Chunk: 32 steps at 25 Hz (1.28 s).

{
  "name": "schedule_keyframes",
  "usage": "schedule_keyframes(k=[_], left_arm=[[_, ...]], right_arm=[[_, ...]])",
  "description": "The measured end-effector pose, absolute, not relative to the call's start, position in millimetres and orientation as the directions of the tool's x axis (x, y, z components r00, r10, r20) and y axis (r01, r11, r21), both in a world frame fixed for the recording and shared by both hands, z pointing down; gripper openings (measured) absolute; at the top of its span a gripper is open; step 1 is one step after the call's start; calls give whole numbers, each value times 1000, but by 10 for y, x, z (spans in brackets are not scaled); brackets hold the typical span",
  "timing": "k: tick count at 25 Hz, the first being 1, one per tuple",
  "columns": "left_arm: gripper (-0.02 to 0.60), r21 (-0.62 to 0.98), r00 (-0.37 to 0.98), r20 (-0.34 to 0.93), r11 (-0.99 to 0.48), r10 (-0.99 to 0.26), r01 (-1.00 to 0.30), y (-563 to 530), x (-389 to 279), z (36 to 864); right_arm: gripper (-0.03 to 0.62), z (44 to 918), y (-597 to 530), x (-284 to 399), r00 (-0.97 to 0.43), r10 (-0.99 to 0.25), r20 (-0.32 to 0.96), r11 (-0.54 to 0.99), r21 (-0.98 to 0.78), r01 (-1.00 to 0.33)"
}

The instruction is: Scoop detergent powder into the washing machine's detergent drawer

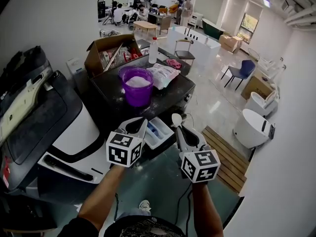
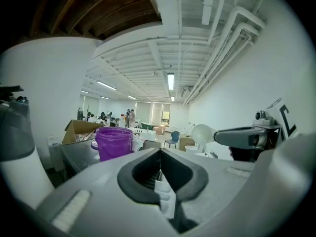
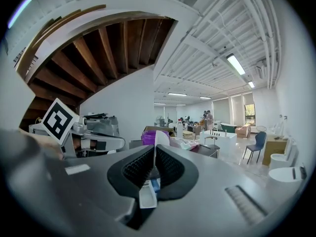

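Note:
A purple bucket [image 1: 137, 86] of white detergent powder stands on the dark washing machine top [image 1: 108, 85]. Below its front edge the white detergent drawer [image 1: 157, 132] is pulled out. My right gripper [image 1: 178, 131] is shut on the handle of a white spoon [image 1: 176, 119], whose bowl points up, just right of the drawer. My left gripper [image 1: 137, 126] is shut on nothing, just left of the drawer. In the left gripper view the bucket [image 2: 114, 142] lies ahead and the spoon [image 2: 202, 134] to the right. The right gripper view shows the spoon [image 3: 159, 138] edge-on before the bucket [image 3: 148, 137].
An opened powder bag [image 1: 163, 74], a white bottle [image 1: 153, 51] and an open cardboard box [image 1: 109, 51] sit behind the bucket. A large black-and-white appliance [image 1: 44, 122] stands to the left. A cable [image 1: 183, 201] trails on the floor below my right arm.

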<state>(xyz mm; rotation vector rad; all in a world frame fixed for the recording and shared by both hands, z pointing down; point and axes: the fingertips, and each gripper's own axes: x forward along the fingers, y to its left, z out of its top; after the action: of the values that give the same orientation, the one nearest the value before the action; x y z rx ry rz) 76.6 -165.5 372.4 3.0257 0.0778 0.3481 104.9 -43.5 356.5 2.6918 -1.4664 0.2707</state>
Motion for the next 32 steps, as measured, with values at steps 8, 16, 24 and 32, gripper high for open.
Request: schedule_keyframes(k=[8, 16, 24, 32], left_arm=[[0, 106, 975, 217, -994, 52, 29, -1898, 958, 3727], [0, 95, 981, 196, -995, 1, -18, -2153, 1108, 3701], [0, 77, 976, 203, -992, -81, -98, -2402, 1390, 3855], [0, 62, 945, 227, -965, -234, -254, -2626, 1758, 3852]], right_arm=[[37, 3562, -701, 1257, 519, -833, 190, -531, -15, -847], [37, 3530, -954, 1468, 478, -862, 166, -485, 0, -875], [37, 3671, -1260, 1869, 398, -904, 156, -402, 6, -916], [37, 3702, -1572, 2415, 243, -958, 149, -250, -27, -968]])
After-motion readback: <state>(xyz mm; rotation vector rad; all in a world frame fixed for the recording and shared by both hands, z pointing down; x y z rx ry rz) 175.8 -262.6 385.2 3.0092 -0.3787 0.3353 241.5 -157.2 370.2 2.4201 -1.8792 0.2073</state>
